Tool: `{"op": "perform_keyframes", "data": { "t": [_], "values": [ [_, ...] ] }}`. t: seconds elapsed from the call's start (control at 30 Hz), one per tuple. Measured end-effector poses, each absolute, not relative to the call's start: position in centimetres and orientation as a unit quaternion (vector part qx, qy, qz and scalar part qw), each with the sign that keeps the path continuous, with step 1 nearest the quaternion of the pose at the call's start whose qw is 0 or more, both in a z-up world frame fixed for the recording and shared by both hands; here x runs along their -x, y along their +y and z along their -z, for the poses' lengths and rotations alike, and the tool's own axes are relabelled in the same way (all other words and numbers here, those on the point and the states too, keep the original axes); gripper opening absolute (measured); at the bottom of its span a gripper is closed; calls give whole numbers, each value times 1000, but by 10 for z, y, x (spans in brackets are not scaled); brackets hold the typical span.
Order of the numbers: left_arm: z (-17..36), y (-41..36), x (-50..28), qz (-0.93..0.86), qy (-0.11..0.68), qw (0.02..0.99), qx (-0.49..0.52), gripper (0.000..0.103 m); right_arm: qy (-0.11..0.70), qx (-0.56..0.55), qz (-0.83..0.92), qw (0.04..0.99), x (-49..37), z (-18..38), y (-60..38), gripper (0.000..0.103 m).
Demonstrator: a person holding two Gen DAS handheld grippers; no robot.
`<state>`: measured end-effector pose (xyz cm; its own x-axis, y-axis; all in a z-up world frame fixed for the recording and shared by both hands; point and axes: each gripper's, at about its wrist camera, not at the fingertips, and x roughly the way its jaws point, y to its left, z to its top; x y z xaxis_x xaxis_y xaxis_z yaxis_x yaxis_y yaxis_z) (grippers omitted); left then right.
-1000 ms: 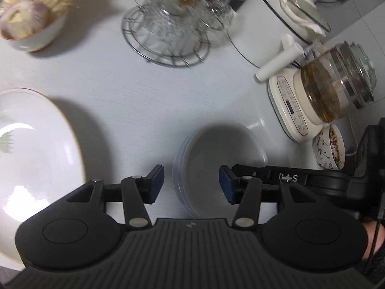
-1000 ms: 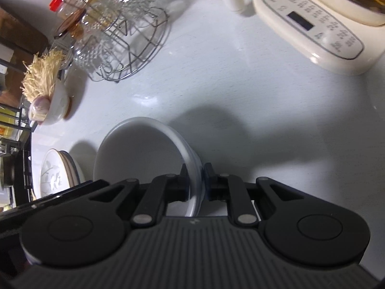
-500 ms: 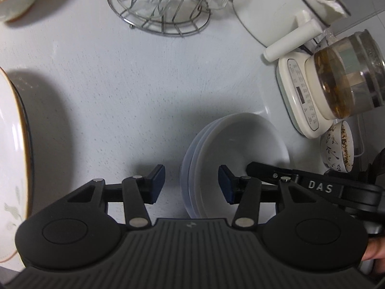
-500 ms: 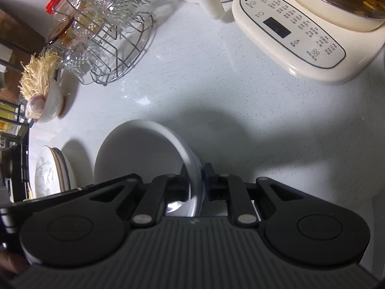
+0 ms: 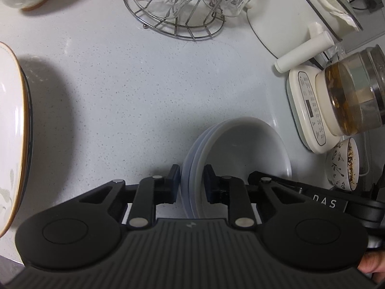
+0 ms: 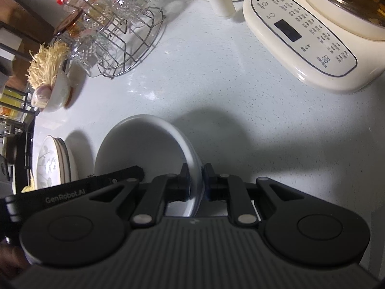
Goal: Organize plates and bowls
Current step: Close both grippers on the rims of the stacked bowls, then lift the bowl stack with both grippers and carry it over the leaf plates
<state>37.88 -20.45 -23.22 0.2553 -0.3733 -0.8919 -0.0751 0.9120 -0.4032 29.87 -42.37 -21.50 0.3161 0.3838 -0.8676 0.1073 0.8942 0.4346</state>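
1. A nested set of white, round, shallow ceramic bowls (image 5: 243,149) is being held at the lower centre of the left wrist view, over the white speckled desk (image 5: 132,91); whether the stack is touching the desk cannot be told.
2. The stacked left rim of the bowls is being clamped by the black left gripper (image 5: 191,177), with one finger outside the rim and the other inside the top bowl.
3. In the right wrist view, the right rim of the same white bowls (image 6: 144,149) is being pinched by the black right gripper (image 6: 195,178), its fingers closed on the thin wall at the lower centre of the frame.
4. The body of the right gripper is being seen at the lower right of the left wrist view, reaching to the bowls.
5. A stack of white round plates with a gold rim and leaf print (image 6: 51,161) is being shown at the lower left of the right wrist view, well apart from the bowls; its edge (image 5: 14,125) is filling the left border of the left wrist view.
6. A round wire rack of cut-glass cups (image 5: 182,2) is being shown at the top centre of the left wrist view.
7. A cream electric base with a glass tea kettle (image 5: 336,103) is being shown at the right edge, near the bowls.
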Motion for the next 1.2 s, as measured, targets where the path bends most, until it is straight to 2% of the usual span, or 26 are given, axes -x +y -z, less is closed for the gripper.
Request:
{"op": "perform_keyframes", "data": {
  "t": [0.1, 0.43, 0.9, 1.2],
  "values": [
    [231, -201, -377, 92, 601, 771, 189, 20, 578, -210, -89, 784, -298, 215, -422, 15],
    [221, -185, -369, 108, 602, 767, 194, 20, 568, -206, -83, 793, -291, 203, -409, 15],
    [136, -161, -372, 139, 558, 799, 175, 20, 522, -200, -90, 825, -290, 124, -387, 15],
    [95, -117, -358, 124, 529, 815, 199, 20, 487, -193, -114, 844, -294, 85, -351, 16]
  ]
}}
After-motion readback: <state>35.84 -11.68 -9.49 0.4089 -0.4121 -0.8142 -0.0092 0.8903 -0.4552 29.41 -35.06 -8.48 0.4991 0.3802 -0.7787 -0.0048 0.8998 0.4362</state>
